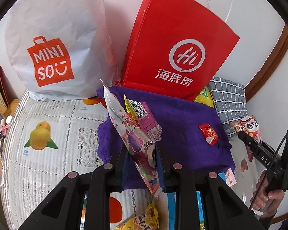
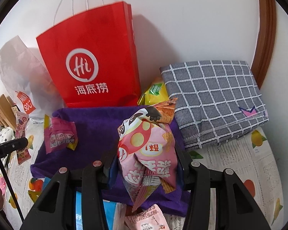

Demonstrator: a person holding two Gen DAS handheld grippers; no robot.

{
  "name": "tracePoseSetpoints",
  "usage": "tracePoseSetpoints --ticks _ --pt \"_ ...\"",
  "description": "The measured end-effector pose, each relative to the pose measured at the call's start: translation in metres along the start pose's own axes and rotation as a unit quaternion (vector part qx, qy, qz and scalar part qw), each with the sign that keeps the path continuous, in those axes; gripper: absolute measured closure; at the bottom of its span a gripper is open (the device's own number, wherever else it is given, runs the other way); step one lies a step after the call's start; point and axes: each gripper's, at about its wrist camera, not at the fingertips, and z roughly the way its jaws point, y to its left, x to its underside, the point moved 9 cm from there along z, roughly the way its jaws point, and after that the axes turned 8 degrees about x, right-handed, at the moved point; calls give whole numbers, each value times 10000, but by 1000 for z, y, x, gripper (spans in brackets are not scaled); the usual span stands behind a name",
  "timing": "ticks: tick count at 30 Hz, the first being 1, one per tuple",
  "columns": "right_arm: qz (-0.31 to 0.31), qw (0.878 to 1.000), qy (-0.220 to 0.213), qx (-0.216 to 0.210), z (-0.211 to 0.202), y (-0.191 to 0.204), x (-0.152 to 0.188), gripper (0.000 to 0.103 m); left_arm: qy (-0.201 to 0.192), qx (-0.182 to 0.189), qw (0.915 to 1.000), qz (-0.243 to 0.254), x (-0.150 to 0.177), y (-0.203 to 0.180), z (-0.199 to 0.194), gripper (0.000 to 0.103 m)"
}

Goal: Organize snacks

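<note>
My left gripper (image 1: 142, 149) is shut on a long clear candy packet (image 1: 132, 132) printed with a purple figure, held over the purple towel (image 1: 182, 118). On that towel lie a pink barcode packet (image 1: 144, 115) and a small red sweet packet (image 1: 209, 134). My right gripper (image 2: 146, 159) is shut on a puffy pink snack bag (image 2: 149, 149), also above the towel (image 2: 98, 118). The pink packet (image 2: 60, 136) lies to its left. The right gripper (image 1: 247, 136) shows at the right edge of the left wrist view, and the left gripper (image 2: 11, 145) at the left edge of the right wrist view.
A red paper bag (image 1: 174, 48) and a white Miniso bag (image 1: 53, 48) stand against the wall behind the towel. A folded grey checked cloth (image 2: 211, 103) lies at right, a yellow-green packet (image 2: 155, 92) beside it. More packets (image 2: 149, 220) lie near the front on the fruit-print tablecloth (image 1: 48, 134).
</note>
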Motion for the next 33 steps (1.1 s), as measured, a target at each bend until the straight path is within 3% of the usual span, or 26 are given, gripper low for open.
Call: tracePoseSetpoints --ticks 9,17,20,33 --pt "-71 9996 254 -70 39 5 10 56 291 -71 9996 -2 2 9 34 79" --pt "-87 9979 584 -272 65 12 21 56 492 319 9983 -51 9 11 60 79" --pt "-139 9972 678 -294 73 17 26 56 548 310 9980 -15 11 11 69 79" --pt "-242 9964 773 -253 78 23 33 55 682 357 9970 -97 18 19 84 79"
